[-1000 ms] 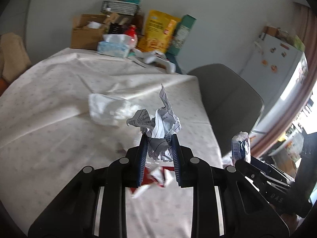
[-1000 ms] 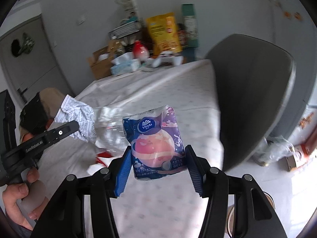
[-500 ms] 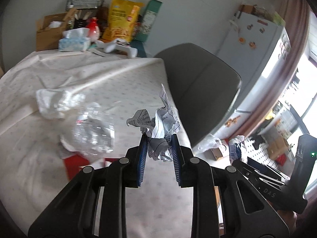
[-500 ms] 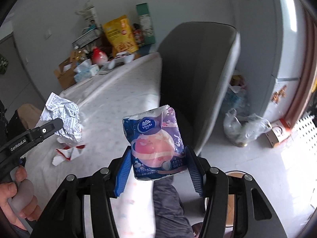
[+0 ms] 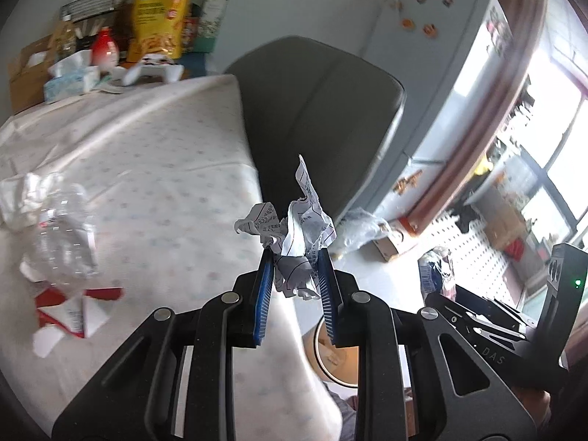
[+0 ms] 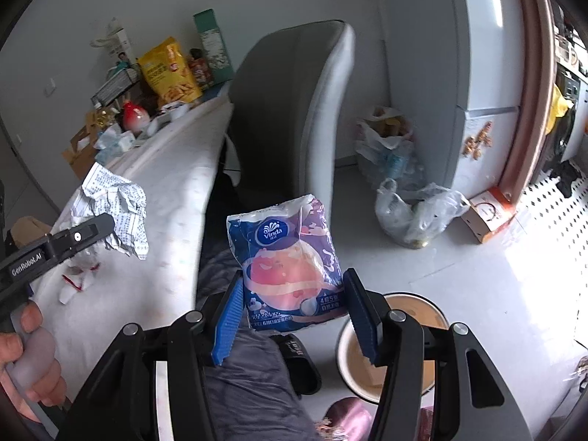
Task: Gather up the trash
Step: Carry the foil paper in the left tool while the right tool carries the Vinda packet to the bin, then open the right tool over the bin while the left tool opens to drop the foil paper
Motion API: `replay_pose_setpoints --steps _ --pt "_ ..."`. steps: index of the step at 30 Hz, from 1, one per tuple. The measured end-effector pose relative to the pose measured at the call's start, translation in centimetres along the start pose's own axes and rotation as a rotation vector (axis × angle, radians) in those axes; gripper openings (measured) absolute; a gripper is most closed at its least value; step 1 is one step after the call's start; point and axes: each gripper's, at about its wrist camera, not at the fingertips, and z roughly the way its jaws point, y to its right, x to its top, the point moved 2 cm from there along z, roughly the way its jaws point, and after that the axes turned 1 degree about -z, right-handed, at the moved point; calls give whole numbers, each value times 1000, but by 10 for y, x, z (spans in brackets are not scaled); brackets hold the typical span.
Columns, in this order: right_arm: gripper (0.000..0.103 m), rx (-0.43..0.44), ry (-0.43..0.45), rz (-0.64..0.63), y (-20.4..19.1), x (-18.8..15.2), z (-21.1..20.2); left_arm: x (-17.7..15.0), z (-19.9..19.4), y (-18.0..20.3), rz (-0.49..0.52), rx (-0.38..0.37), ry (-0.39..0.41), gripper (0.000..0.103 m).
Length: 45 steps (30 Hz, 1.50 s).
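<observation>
Crumpled printed paper [image 5: 294,242] sat pinched between the left tongs [image 5: 296,286], beside the table edge [image 5: 235,139]; the right tongs [image 6: 294,316] clamped a blue tissue packet [image 6: 286,264] above a bin [image 6: 400,349]

At centre frame the left gripper [image 5: 295,283] pinches a crumpled printed paper [image 5: 294,235] between its blue-padded fingers [image 5: 265,294]. At the left edge a crushed clear plastic bottle [image 5: 64,235] and red-and-white wrapper scraps [image 5: 70,312] lie on the white tablecloth [image 5: 154,169]. A grey chair [image 5: 316,110] stands beyond the table edge. Lower right, the right gripper [image 5: 437,275] holds a blue packet; a round bin [image 5: 336,352] shows below centre
</observation>
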Motion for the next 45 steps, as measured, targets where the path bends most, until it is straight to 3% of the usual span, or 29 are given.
replay_pose_setpoints --steps 11,18,22,41,45 --pt "53 -67 -32 126 80 -27 13 -14 47 58 107 -32 -96 24" --pt "55 -95 -37 170 106 -38 19 -19 71 83 149 -52 -144 24" --pt "74 -106 -38 190 119 -43 22 -24 78 94 174 -57 -163 24" --pt "79 -202 45 331 190 -55 -18 -54 116 165 313 -162 -281 25" --pt "79 -216 62 347 200 -54 -26 -60 128 184 340 -186 -313 30"
